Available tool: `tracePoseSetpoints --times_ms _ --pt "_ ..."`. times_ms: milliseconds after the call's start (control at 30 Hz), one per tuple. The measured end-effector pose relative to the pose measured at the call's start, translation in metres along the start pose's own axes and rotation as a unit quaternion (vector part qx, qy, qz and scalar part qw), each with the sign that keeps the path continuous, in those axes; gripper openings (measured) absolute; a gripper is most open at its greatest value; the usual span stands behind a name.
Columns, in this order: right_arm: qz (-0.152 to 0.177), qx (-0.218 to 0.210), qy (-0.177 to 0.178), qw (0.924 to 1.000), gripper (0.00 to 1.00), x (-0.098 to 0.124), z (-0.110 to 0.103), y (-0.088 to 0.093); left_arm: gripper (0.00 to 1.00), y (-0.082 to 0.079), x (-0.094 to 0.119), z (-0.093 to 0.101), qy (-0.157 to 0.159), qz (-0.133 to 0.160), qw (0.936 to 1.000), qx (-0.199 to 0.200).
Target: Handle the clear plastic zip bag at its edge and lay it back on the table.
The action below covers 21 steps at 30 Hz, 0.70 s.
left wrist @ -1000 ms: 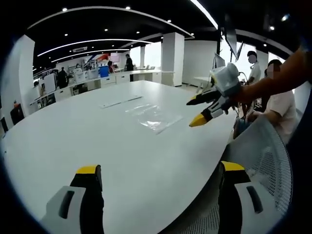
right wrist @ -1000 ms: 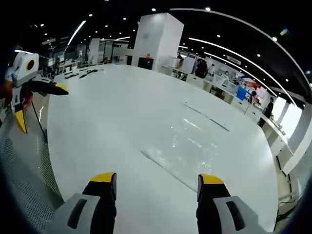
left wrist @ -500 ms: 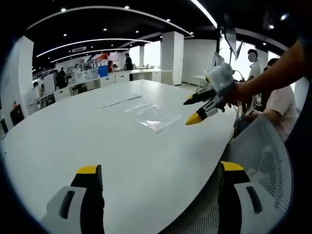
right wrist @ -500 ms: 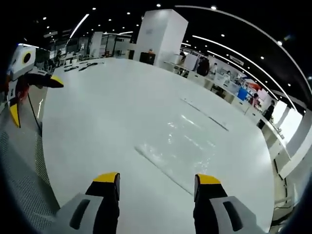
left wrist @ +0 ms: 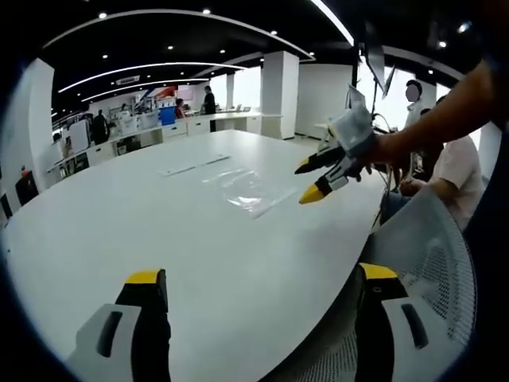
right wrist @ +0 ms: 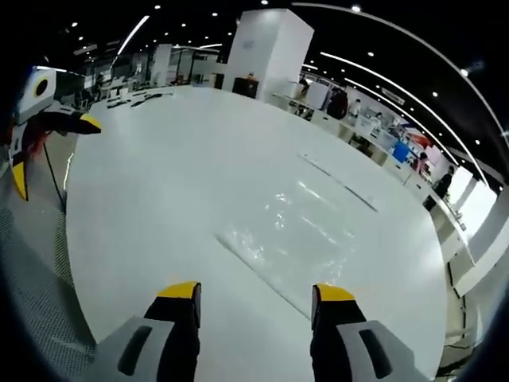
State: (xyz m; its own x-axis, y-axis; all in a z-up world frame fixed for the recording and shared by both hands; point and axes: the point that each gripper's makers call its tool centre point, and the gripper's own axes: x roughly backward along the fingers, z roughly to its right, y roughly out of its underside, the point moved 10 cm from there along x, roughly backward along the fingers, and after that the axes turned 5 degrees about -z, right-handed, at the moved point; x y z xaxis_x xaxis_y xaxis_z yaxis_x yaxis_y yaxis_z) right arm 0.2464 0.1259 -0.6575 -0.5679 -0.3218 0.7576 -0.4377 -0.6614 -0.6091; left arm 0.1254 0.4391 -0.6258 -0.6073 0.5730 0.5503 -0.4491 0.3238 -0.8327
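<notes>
The clear zip bag (right wrist: 278, 239) lies flat at frame centre on the white worktop (right wrist: 159, 175), nothing blocking it. Right hand-held gripper (right wrist: 254, 293) gapes wide just short of it; left hand-held gripper (left wrist: 258, 274) also gapes, empty. A mesh chair (left wrist: 433, 255) stands lower right.

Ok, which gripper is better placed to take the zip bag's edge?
The right gripper, probably: its open jaws point at the zip bag's near edge just ahead. The left gripper hangs back at the table edge, with the bag farther off.
</notes>
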Motion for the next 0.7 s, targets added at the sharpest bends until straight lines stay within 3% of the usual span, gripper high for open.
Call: tracePoseSetpoints --times_ms 700 --pt "-0.025 0.002 0.0 0.9997 0.47 -0.011 0.013 0.001 0.96 0.004 0.001 -0.003 -0.002 0.001 1.0 0.005"
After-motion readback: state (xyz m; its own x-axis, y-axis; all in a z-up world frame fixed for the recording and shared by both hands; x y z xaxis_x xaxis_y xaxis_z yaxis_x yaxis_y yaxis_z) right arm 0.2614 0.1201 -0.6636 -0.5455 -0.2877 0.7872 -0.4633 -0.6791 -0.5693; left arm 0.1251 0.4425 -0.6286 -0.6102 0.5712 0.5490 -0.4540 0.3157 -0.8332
